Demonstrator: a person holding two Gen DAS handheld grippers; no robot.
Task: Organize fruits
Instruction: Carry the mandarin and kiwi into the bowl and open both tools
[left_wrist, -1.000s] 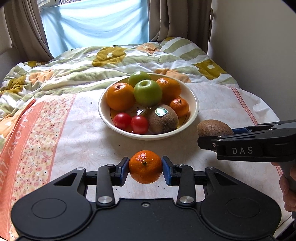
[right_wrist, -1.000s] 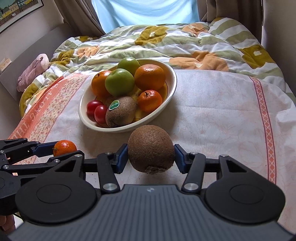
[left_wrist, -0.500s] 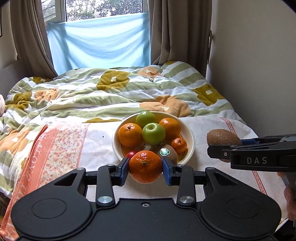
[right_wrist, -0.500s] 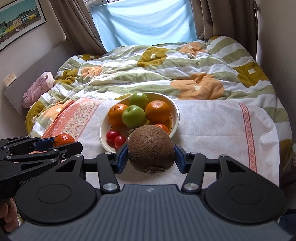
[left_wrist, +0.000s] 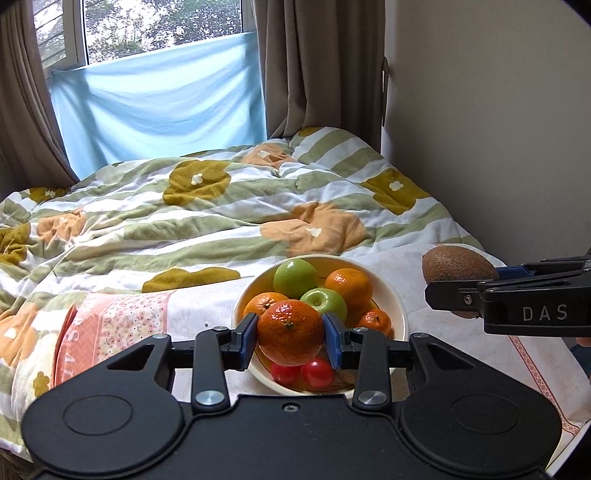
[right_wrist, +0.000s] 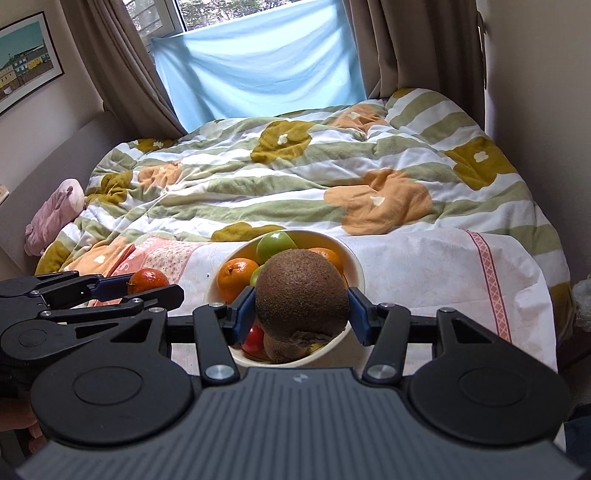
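Note:
My left gripper (left_wrist: 290, 334) is shut on a mandarin (left_wrist: 290, 331), held in the air in front of the white fruit bowl (left_wrist: 399, 303). My right gripper (right_wrist: 301, 308) is shut on a brown kiwi (right_wrist: 301, 298), also held above the bowl (right_wrist: 355, 269). The bowl holds green apples (left_wrist: 294, 277), oranges (left_wrist: 348, 284), a small mandarin (left_wrist: 376, 320), cherry tomatoes (left_wrist: 317, 372) and another kiwi (right_wrist: 284, 349). The right gripper with its kiwi (left_wrist: 458, 263) shows at the right in the left wrist view. The left gripper with its mandarin (right_wrist: 148, 281) shows at the left in the right wrist view.
The bowl stands on a white cloth (right_wrist: 424, 266) with a pink patterned border over a table end. Behind it lies a bed with a striped flowered quilt (left_wrist: 221, 206). A wall (left_wrist: 498, 129) is at the right, a curtained window (left_wrist: 162, 99) behind, a pink soft toy (right_wrist: 55, 210) at left.
Both grippers have risen and pulled back from the table with their fruits still held. The bowl now looks smaller and lower, partly hidden behind the held fruits.

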